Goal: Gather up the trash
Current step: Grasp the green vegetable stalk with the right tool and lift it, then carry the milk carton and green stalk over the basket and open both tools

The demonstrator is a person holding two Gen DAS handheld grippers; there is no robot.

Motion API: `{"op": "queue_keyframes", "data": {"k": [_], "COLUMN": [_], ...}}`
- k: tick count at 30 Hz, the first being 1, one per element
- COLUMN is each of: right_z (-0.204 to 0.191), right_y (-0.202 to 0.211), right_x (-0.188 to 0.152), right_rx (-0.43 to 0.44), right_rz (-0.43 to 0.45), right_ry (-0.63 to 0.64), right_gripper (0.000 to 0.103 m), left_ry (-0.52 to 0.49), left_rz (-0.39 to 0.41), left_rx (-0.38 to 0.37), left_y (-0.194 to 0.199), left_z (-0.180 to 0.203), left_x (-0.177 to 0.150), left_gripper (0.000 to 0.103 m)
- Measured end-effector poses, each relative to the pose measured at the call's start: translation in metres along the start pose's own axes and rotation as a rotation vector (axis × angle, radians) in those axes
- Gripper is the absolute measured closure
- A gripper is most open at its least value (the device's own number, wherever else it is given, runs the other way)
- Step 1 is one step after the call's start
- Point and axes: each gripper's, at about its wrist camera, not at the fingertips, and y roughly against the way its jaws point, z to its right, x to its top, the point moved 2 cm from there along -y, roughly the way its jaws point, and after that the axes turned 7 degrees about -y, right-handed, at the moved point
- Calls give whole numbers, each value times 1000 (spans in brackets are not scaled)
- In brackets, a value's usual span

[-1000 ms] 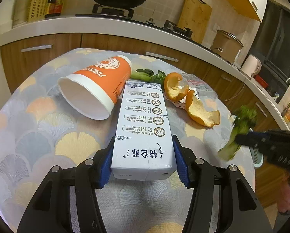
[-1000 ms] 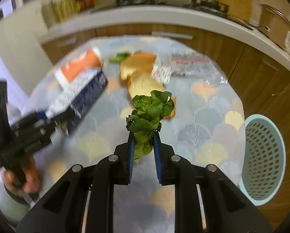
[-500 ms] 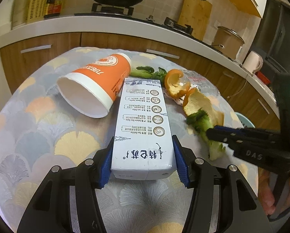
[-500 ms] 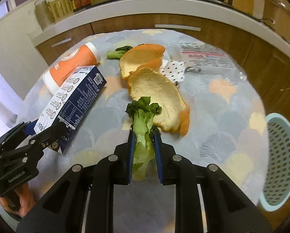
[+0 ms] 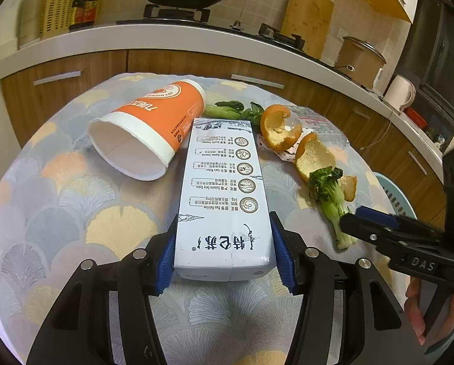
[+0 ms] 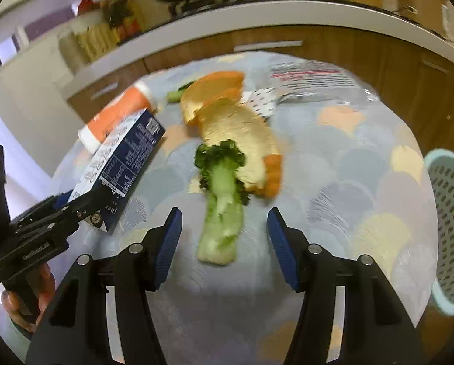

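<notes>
My left gripper (image 5: 223, 258) is shut on the near end of a white and blue milk carton (image 5: 223, 182), which lies lengthwise on the round table (image 5: 59, 213). The right wrist view shows the same carton (image 6: 123, 158) at the left. My right gripper (image 6: 223, 243) is low over the table and its jaws are opening. A green vegetable stalk (image 6: 222, 200) lies on the cloth between them, touching neither pad. Its leaves rest against an orange peel (image 6: 239, 130). The stalk (image 5: 327, 194) also shows at the right of the left wrist view.
An orange paper cup (image 5: 147, 127) lies on its side left of the carton. Another green vegetable (image 5: 230, 108), a second orange peel (image 5: 280, 126) and a plastic wrapper (image 6: 312, 82) lie further back. A pale blue basket (image 6: 452, 222) stands off the table's right edge. Kitchen counter behind.
My right gripper came down to the table beside the orange peel, then its jaws parted and let go of the vegetable stalk. The left gripper and carton have not moved.
</notes>
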Motion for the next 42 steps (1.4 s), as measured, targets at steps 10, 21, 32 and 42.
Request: {"op": "queue_keyframes", "data": {"k": [10, 21, 32, 42], "right_z": [-9, -34, 0, 79], "right_y": [-4, -6, 81, 141], "right_x": [5, -2, 25, 36], "right_rx": [-9, -143, -133, -179], "right_rz": [10, 28, 216, 325], "right_ry": [-10, 121, 54, -76], "right_gripper": [48, 80, 80, 80], "left_ry": [-16, 23, -61, -223], "left_rz": [-8, 27, 154, 203], "left_rx": [13, -27, -79, -191], "left_y": [-2, 12, 52, 45], "left_z": [3, 9, 68, 170], "left_x": [0, 0, 29, 58], "left_gripper": [51, 51, 51, 51]}}
